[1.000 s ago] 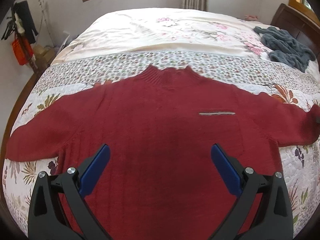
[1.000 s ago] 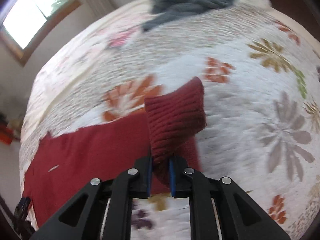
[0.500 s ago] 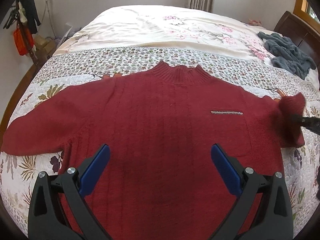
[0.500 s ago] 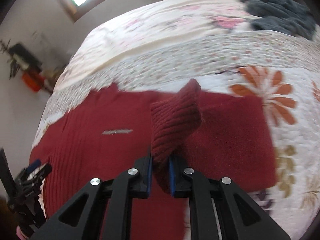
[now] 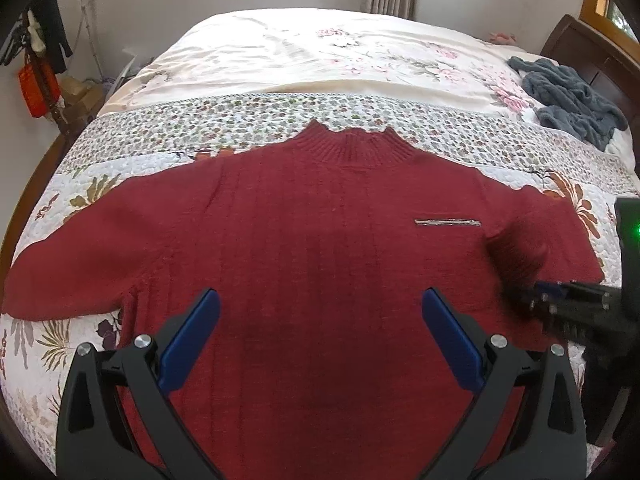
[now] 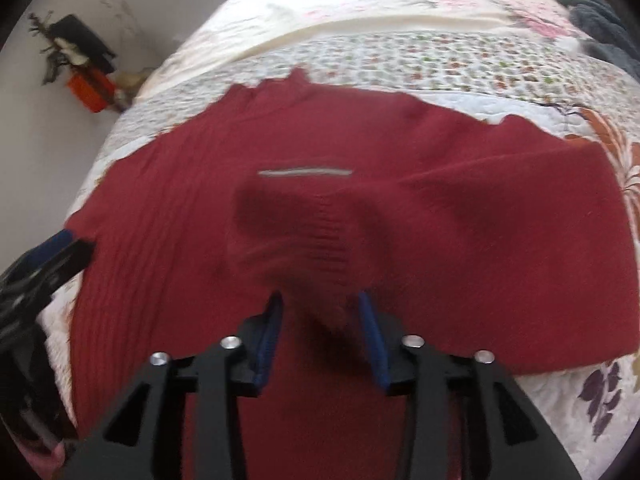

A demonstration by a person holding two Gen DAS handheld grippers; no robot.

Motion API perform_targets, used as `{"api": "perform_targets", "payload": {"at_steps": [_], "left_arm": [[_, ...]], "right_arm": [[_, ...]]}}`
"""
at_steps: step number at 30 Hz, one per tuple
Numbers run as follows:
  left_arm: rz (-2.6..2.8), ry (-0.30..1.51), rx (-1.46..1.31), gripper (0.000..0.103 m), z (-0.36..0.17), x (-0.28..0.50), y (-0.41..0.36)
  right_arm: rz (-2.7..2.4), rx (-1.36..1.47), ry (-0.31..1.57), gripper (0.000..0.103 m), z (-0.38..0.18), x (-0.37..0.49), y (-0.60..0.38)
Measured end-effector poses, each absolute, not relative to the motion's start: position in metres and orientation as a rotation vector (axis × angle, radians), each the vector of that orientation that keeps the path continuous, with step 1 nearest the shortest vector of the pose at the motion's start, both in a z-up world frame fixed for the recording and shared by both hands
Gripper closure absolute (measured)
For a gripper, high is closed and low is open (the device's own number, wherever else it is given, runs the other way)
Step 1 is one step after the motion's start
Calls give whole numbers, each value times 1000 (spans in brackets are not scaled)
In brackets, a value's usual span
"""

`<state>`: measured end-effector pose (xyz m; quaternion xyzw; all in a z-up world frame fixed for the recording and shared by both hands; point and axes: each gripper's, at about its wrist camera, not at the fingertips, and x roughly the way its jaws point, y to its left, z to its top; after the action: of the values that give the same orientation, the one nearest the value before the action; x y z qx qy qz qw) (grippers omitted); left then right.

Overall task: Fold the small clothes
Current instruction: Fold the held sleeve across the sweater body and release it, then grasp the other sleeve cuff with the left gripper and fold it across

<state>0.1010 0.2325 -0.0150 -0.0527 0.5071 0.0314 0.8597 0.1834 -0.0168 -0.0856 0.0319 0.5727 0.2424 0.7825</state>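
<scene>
A dark red knit sweater (image 5: 320, 240) lies face up on the bed, collar away from me. Its left sleeve (image 5: 80, 264) stretches flat to the left. The right sleeve is folded inward over the chest, just below the silver pocket strip (image 6: 304, 171). The ribbed cuff (image 6: 316, 236), blurred, sits loose between the parted pads of my right gripper (image 6: 320, 320), which is open. In the left wrist view the right gripper (image 5: 560, 300) comes in from the right edge. My left gripper (image 5: 320, 320) hovers wide open over the sweater's lower body, holding nothing.
A floral quilt (image 5: 280, 120) covers the bed. A grey-blue garment (image 5: 568, 96) is bunched at the far right near the dark wooden headboard (image 5: 580, 48). Hanging bags and clutter (image 5: 36, 76) stand against the wall to the left of the bed.
The right gripper carried the cuff leftward over the sweater's chest, folding the sleeve in, and its jaws have now parted from the cuff. The left gripper stayed open and roughly in place.
</scene>
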Motion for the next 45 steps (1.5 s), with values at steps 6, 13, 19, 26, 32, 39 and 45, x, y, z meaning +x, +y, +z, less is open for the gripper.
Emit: {"api": "perform_targets", "payload": {"at_steps": [6,13,19,26,32,39,45], "left_arm": [[-17,1115,-172,3,-21,109,217],[-216,1225,-316,4,-39,128,180],[-320,1336,-501,8,-71,151,147],[-296,1422,-548,50,-98,167,125],[-306,1347,-531,103,-78,169,122],[-239,1399,-490,37,-82,160,140],[-236,1458,-570,31,-109,162,144]], "right_arm": [[561,119,1225,61,-69,155,-43],[476,179,1195,58,-55,127,-95],[463,254,1170,56,-53,112,-117],[442,263,1136,54,-48,102,-133],[398,238,1133,54,-49,99,-142],[398,236,1125,52,-46,98,-140],[404,233,1118,52,-46,100,-131]]}}
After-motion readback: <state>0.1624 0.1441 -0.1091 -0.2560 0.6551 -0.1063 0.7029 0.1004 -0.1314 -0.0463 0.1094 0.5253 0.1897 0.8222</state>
